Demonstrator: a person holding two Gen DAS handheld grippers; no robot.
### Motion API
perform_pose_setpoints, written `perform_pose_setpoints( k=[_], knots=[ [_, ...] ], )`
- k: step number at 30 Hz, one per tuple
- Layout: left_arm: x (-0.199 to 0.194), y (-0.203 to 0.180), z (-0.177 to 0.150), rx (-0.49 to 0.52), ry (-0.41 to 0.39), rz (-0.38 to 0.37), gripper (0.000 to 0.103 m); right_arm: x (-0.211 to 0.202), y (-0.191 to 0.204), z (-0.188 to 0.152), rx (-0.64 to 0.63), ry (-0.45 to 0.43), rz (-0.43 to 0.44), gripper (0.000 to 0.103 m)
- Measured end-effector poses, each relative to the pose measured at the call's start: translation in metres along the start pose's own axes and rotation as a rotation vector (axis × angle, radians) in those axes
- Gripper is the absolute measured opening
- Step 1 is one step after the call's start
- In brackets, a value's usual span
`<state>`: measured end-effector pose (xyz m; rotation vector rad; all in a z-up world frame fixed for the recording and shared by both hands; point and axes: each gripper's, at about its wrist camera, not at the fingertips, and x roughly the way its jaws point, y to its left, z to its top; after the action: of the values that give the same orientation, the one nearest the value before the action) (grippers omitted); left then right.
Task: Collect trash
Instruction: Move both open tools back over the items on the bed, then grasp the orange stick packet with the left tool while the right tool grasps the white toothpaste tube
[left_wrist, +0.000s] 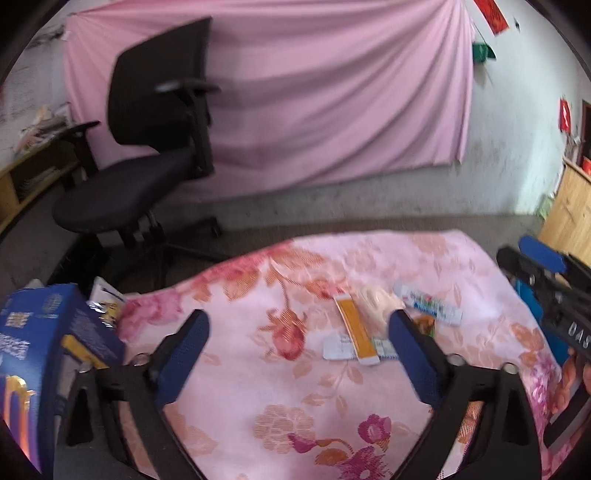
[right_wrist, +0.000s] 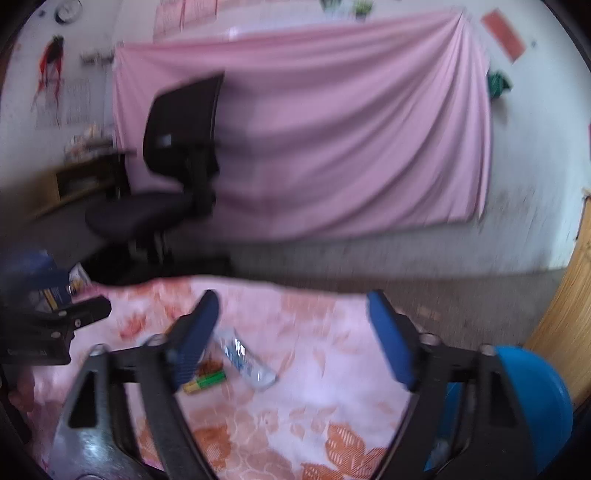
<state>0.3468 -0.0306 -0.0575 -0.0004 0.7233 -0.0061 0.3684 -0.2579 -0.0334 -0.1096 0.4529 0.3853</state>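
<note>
Room with a pink sheet (left_wrist: 295, 92) hung on the far wall, a black office chair (left_wrist: 147, 147) on the floor to the left, a wooden cabinet (left_wrist: 565, 214) at the right. Foreground: surface under a pink floral cloth (left_wrist: 258, 387).

Trash lying together on the cloth, toward the far right part: an orange sachet (left_wrist: 356, 332), a pale crumpled wrapper (left_wrist: 376, 299) just beside it, a blue-and-white wrapper (left_wrist: 428, 302) beyond, white scraps (left_wrist: 338, 345) touching the sachet. In the right wrist view, also a green-and-yellow packet (right_wrist: 207, 380) near a clear printed wrapper (right_wrist: 245, 360). Blue bin (right_wrist: 532, 398) at the surface's right edge; blue carton (left_wrist: 40, 350) at the left edge.

Left hand-held gripper (left_wrist: 299, 347): spread wide, nothing between the fingers, touching nothing — held above the cloth short of the pile. Right hand-held gripper (right_wrist: 291, 332): likewise spread wide and empty, above the cloth, the wrappers just ahead of its left finger.

Judged step: approach to a first piece. Advisable to take one item at a time, starting with the outermost; to come down steeply on the flat sachet and pinch across its narrow width, since thin film lies flush and may slip; to avoid catching cloth between the pads. Both views blurred — finer detail not legible.
</note>
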Motion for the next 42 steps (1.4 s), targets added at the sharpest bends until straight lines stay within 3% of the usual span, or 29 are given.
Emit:
perform_pose_setpoints(
  k=[1,6,10,19,30,34,39,40,41,42],
  knots=[
    [0.005,-0.002,-0.001,0.011,0.017,-0.011,0.080,0.006,-0.002,-0.002,0.008,0.032,0.022,0.088],
    [0.022,-0.015,0.001,0.064,0.083,-0.062,0.058,0.023,-0.009,-0.008,0.034,0.127,0.049,0.082],
    [0.039,-0.025,0.003,0.093,0.145,-0.080,0.044,0.048,-0.006,-0.011,0.026,0.256,0.079,0.068],
    [0.053,-0.030,0.004,0.094,0.208,-0.131,0.013,0.073,0.002,-0.021,0.007,0.425,0.151,0.064],
    [0.045,-0.016,0.004,0.023,0.192,-0.120,0.011,0.083,0.009,-0.027,-0.043,0.498,0.175,0.065],
    [0.033,-0.009,0.000,-0.022,0.173,-0.118,0.011,0.082,0.016,-0.028,-0.081,0.504,0.150,0.053],
    [0.012,0.001,-0.007,-0.095,0.138,-0.126,0.011,0.076,0.019,-0.029,-0.115,0.500,0.140,0.047],
    [0.007,0.002,-0.008,-0.106,0.126,-0.130,0.011,0.073,0.019,-0.029,-0.117,0.493,0.141,0.043],
    [0.001,0.004,-0.009,-0.115,0.115,-0.134,0.011,0.070,0.018,-0.028,-0.117,0.484,0.141,0.030],
    [-0.002,0.005,-0.011,-0.115,0.111,-0.136,0.011,0.067,0.017,-0.028,-0.114,0.477,0.145,0.031]
  ],
)
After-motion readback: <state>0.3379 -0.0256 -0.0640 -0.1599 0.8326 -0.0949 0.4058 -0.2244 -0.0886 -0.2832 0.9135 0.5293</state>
